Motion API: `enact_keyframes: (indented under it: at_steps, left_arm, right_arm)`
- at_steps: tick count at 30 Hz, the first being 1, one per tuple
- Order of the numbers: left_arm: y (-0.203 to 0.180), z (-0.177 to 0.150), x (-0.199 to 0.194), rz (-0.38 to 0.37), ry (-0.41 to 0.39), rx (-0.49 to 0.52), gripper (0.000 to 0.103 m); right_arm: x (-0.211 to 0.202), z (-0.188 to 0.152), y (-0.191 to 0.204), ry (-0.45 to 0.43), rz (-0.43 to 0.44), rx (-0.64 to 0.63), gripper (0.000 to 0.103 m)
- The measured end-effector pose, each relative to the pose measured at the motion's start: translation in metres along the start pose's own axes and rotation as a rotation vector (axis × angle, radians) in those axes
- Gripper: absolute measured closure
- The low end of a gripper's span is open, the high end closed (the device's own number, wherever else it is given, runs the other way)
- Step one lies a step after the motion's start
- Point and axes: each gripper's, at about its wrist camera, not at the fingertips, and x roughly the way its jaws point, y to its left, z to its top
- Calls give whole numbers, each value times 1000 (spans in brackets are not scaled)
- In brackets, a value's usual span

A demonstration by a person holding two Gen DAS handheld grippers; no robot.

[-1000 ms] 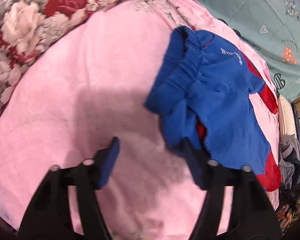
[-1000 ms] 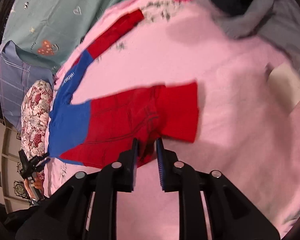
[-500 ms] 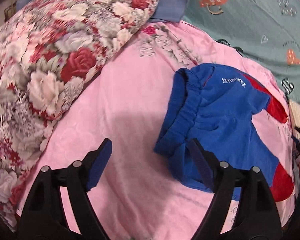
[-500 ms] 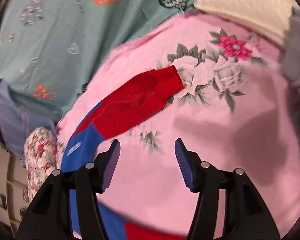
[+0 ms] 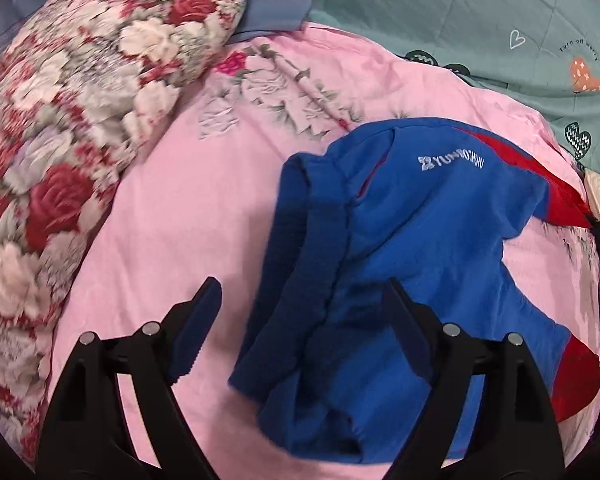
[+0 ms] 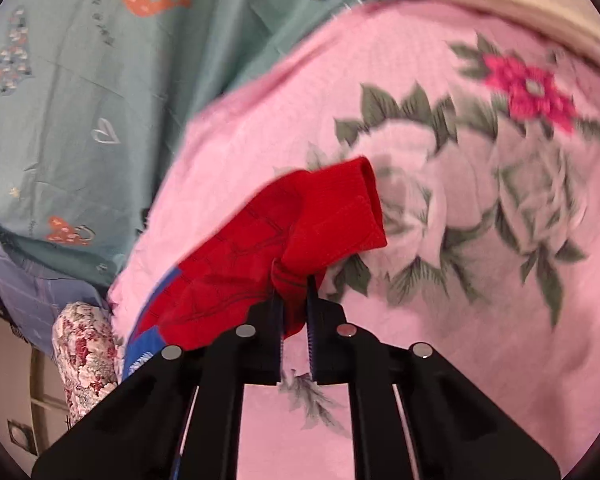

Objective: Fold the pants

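Barely begun, I'd say: the pants [image 5: 404,256] lie rumpled on the pink bedspread [image 5: 172,216], at two o'clock from the spread-jawed left gripper [image 5: 300,320], while the right gripper [image 6: 294,300] pinches one red cuff [image 6: 332,216].

Pink floral bedsheet [image 5: 172,216], rose-print pillow [image 5: 80,120], teal heart-patterned quilt [image 5: 480,20]
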Motion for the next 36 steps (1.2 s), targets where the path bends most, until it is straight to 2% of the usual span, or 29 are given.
enact_keyframes:
  at_steps: [4, 6, 9, 10, 11, 13, 16, 20, 24, 27, 30, 36]
  left_arm:
    - [1, 24, 7, -9, -21, -11, 19]
    - [5, 37, 15, -23, -21, -30, 19]
    - [15, 54, 34, -57, -6, -73, 18]
    - [20, 59, 42, -72, 6, -98, 18]
    - [24, 61, 49, -87, 16, -115, 18]
    - [31, 65, 61, -131, 39, -152, 18]
    - [38, 69, 81, -204, 74, -201, 18]
    - [39, 75, 101, -273, 74, -187, 18]
    - [41, 78, 117, -379, 104, -195, 18]
    - [40, 78, 117, -436, 89, -178, 18]
    - [37, 78, 115, -457, 75, -154, 21]
    - [28, 75, 112, -419, 35, -56, 43]
  right_arm:
    - [-41, 5, 2, -41, -4, -42, 94]
    - [-43, -3, -5, -7, -97, -97, 94]
    - [-29, -16, -35, 102, -209, -47, 83]
    - [-30, -19, -46, 110, -201, -9, 73]
    - [-37, -21, -52, 85, -197, 15, 59]
    - [-52, -23, -51, 12, -212, 7, 54]
    - [-65, -24, -34, -9, -177, -53, 54]
    - [-64, -29, 6, 1, -102, -156, 48]
    - [-52, -48, 50, 57, -45, -273, 48]
    - [-41, -63, 77, 100, -24, -339, 48]
    - [-24, -79, 102, 150, -2, -398, 48]
    - [12, -99, 149, 227, 34, -550, 48]
